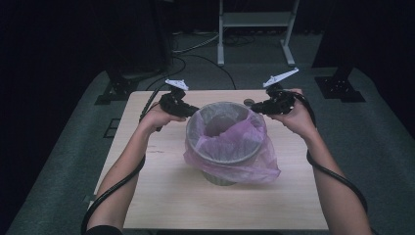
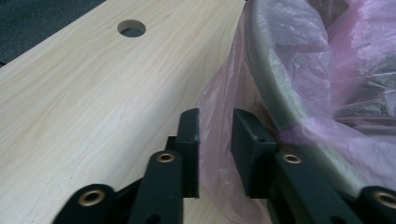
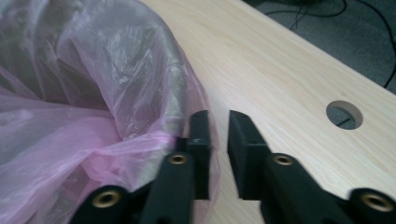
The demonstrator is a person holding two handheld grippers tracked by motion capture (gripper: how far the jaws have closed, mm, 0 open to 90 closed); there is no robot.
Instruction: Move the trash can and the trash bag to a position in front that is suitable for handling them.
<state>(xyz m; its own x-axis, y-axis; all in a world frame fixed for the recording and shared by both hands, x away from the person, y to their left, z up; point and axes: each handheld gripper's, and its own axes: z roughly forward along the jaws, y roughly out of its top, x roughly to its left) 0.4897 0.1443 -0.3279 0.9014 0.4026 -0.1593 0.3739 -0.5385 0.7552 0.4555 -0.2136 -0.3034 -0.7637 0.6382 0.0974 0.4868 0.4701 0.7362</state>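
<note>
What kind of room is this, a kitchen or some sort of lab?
Most likely a lab or recording studio, not a kitchen. A lone wooden table stands on grey carpet with dark surroundings, cables trail across the floor, and a metal equipment stand sits behind. On the table is a bin with a pink bag.

Both forearms reached forward, one on each side of the bin (image 1: 222, 142). The left gripper (image 1: 188, 110) was at the bin's left rim, its jaws parted by a narrow gap with film hanging between them. The right gripper (image 1: 258, 107) was at the right rim, jaws likewise slightly parted beside the film.
</note>
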